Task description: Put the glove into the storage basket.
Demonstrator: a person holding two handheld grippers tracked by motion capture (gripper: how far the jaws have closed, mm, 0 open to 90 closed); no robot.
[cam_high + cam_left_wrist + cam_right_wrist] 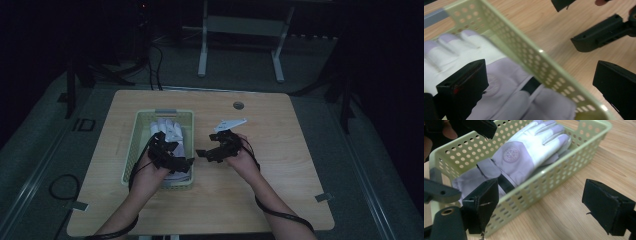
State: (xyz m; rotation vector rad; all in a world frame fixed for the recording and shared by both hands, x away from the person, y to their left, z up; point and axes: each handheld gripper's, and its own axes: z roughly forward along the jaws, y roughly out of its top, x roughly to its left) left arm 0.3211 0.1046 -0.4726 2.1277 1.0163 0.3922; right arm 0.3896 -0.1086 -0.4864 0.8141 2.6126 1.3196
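Pale work gloves (529, 152) lying flat inside the green perforated basket (564, 173); left gripper (541, 82) released, jaws astride the basket's near wall, seemingly ready to reach in; right gripper (549, 205) also spread wide, empty, just beside the basket, probably waiting.

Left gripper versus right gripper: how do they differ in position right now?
The left gripper hangs over the green basket; its jaws straddle the near wall, one over the white glove inside, the other outside. The right gripper sits beside the basket, over bare table, with nothing between its jaws. The left is above the glove; the right merely points toward it. Both are open and hold nothing.
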